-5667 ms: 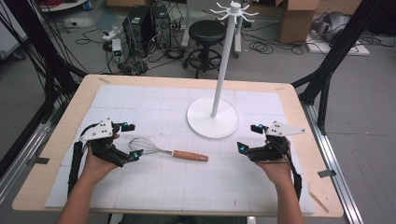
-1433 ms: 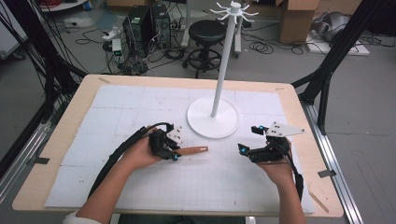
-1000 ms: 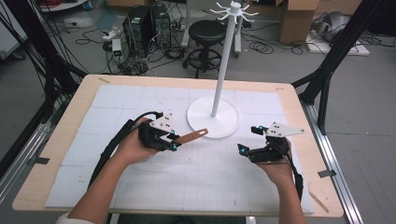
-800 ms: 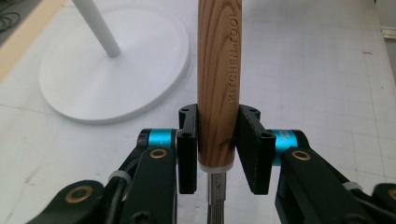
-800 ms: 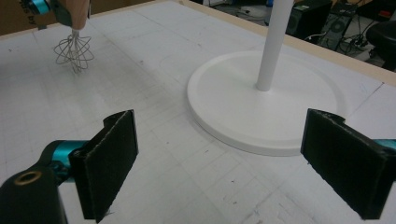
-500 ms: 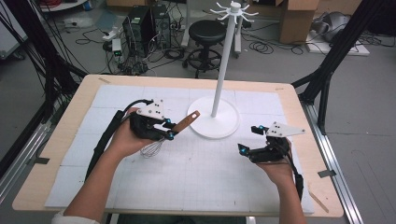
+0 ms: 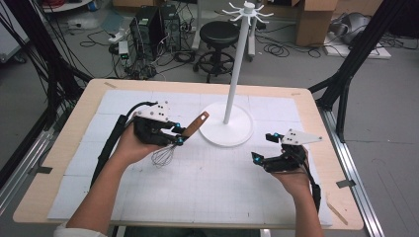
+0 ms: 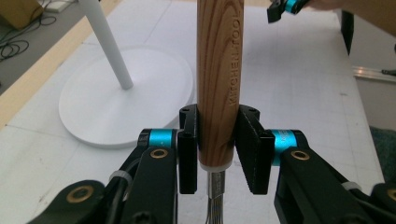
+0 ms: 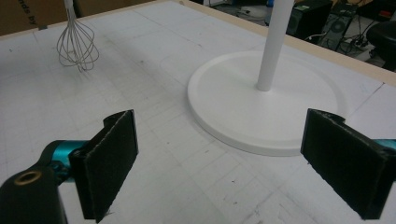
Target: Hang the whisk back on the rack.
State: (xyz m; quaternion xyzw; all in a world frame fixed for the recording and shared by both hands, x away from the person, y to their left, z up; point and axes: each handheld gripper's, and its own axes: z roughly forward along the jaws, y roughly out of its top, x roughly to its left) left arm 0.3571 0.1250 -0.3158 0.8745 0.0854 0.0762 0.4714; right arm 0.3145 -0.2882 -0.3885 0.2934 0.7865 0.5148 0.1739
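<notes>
Work in hand: the person appears to be taking a wire balloon whisk with a brown wooden handle [image 7: 184,134] toward the tall white hook stand with a round flat base [image 7: 229,129], probably to hang it on one of the hooks at the top.
Left gripper [image 7: 177,135]: its black jaws are clamped on the lower end of the wooden handle, just above the metal collar, as the left gripper view shows [image 8: 218,154].
Whisk position: lifted off the white gridded mat [image 7: 207,192], handle tilted up toward the stand, wire head [image 9: 77,43] hanging low over the mat, just beside the stand's base.
Right gripper [image 7: 271,159]: jaws spread wide and holding nothing, low over the mat near the right side of the base.
Done, by judgement: the grasp and the lift.
Left, by judgement: raising the whisk to the hooks [image 7: 246,11] and catching it there; whether the handle has a hanging loop cannot be told.
</notes>
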